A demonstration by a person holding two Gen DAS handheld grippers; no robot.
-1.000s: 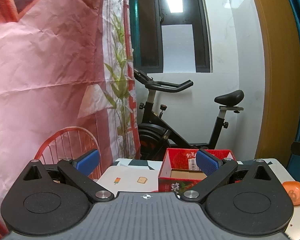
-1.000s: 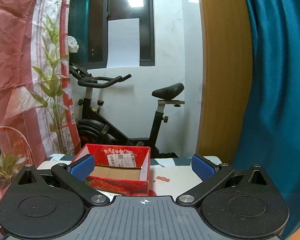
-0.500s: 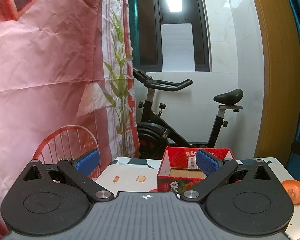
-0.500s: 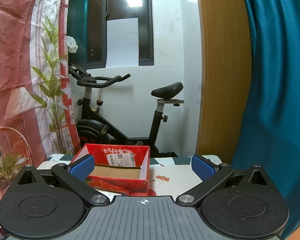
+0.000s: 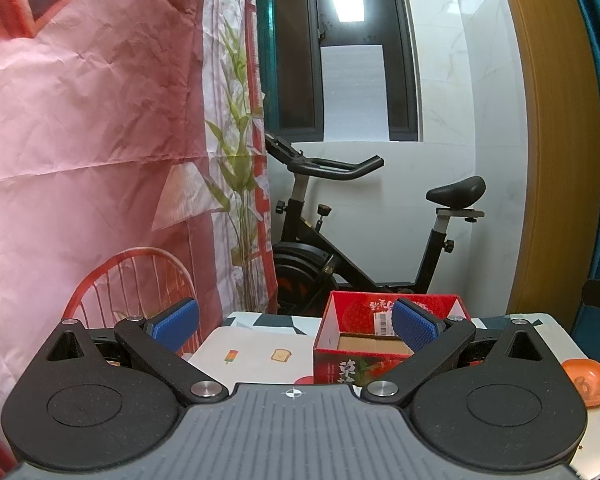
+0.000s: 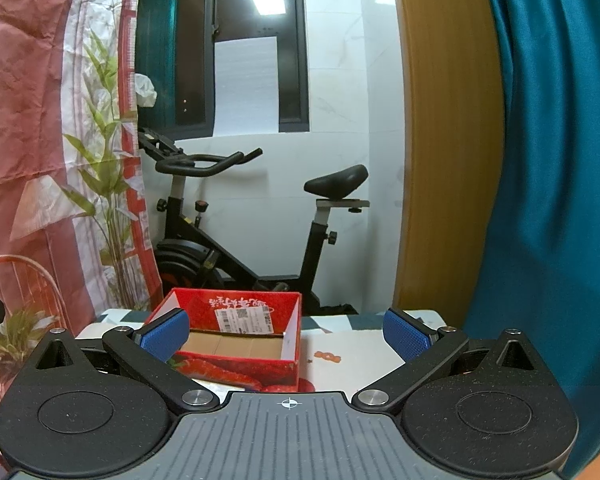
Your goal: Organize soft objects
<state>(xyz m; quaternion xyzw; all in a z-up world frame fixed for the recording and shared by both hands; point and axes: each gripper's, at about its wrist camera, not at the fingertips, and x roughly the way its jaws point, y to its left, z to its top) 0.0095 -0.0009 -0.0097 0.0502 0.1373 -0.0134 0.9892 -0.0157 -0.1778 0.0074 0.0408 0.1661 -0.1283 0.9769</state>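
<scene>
A red open cardboard box (image 5: 364,356) with strawberry print stands on a white patterned table (image 5: 256,352); it also shows in the right wrist view (image 6: 240,344), and its inside looks empty. An orange soft toy (image 5: 586,382) lies on the table at the right edge of the left wrist view. My left gripper (image 5: 294,326) is open and empty, held above the table's near side, the box just behind its right finger. My right gripper (image 6: 286,332) is open and empty, the box behind its left finger.
A black exercise bike (image 5: 360,240) stands behind the table against a white wall. A pink printed cloth (image 5: 80,140) hangs on the left. A teal curtain (image 6: 548,160) and a wooden door frame (image 6: 440,140) are on the right.
Both grippers have drifted slightly; the box and table sit a little lower in each view. Both stay open and empty.
</scene>
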